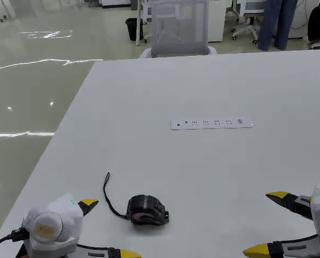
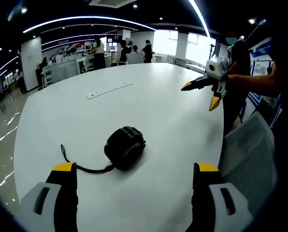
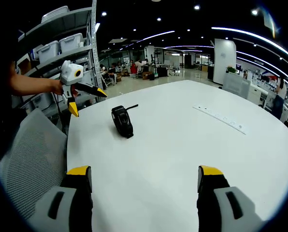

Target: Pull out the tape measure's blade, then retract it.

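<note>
Tape measure point(image 1: 147, 210): I see it lying on the table point(image 1: 203, 172), around 6 o'clock in the head view, with its black strap point(image 1: 107, 193) trailing toward 10 o'clock.
Left hand-held gripper point(image 1: 109, 228): jaws spread, near the tape measure's 8 o'clock, not touching it.
Right hand-held gripper point(image 1: 266, 222): jaws spread, well apart from the tape measure at its 3 o'clock.
Power strip point(image 1: 211, 123): beyond the tape measure at 1 o'clock.
</note>
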Demonstrator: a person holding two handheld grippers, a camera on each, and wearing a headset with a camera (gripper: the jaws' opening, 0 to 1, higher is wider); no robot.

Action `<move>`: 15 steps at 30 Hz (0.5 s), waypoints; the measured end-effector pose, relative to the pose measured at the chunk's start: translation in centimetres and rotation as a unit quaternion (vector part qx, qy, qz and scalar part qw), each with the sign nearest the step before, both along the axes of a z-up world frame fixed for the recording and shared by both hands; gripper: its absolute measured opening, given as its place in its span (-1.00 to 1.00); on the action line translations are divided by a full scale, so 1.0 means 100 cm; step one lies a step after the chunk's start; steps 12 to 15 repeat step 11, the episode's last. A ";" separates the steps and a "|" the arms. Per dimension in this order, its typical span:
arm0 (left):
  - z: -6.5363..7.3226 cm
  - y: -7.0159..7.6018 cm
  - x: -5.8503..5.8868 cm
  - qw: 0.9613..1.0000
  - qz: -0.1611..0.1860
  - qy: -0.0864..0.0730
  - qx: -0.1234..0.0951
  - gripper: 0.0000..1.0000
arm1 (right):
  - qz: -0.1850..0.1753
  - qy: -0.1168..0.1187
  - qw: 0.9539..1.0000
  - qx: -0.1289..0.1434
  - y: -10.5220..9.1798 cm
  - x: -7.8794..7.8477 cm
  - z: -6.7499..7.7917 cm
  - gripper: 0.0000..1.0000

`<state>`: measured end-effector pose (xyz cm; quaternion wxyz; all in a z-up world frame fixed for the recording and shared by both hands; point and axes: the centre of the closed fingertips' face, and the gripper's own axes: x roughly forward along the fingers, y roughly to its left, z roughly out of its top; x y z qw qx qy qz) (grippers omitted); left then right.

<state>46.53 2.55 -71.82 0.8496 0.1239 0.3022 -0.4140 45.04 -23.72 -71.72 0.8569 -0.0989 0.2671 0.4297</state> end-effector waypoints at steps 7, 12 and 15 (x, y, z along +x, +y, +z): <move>0.001 -0.002 -0.001 1.000 -0.009 -0.003 0.003 0.98 | 0.000 -0.001 1.000 -0.002 -0.003 0.000 -0.001 0.86; 0.001 -0.002 -0.001 1.000 -0.009 -0.004 0.002 0.98 | 0.001 -0.003 1.000 -0.001 -0.003 0.000 0.000 0.86; 0.001 -0.002 -0.001 1.000 -0.009 -0.004 0.002 0.98 | 0.001 -0.003 1.000 -0.001 -0.003 0.000 0.000 0.86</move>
